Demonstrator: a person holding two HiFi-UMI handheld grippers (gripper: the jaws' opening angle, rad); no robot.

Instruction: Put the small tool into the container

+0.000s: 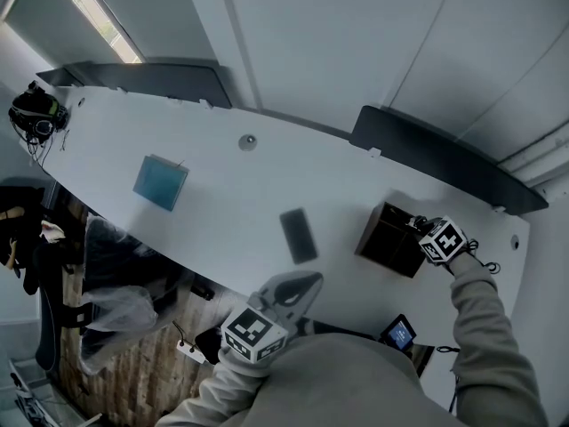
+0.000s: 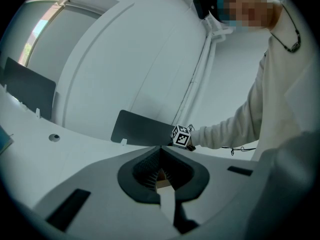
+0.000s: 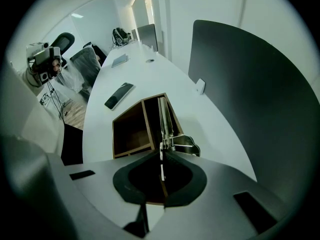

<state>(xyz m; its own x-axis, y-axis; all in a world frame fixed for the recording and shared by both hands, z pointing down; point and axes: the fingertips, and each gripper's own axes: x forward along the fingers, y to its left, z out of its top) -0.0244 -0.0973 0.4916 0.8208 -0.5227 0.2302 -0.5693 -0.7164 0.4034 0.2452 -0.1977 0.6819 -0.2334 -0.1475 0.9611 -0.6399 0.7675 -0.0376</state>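
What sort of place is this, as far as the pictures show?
Probably an office or a meeting room: a long white table with dark divider panels standing along its far edge, and an office chair on the wooden floor beside it.

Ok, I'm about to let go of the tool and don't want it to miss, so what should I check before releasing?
1. Right gripper shut on the tool: ok.
2. Tool lined up with the box's right compartment: ok.
3. Tool tip down on the compartment floor: cannot tell.
4. Left gripper shut, empty and away from the box: ok.
5. Phone apart from the box: ok.
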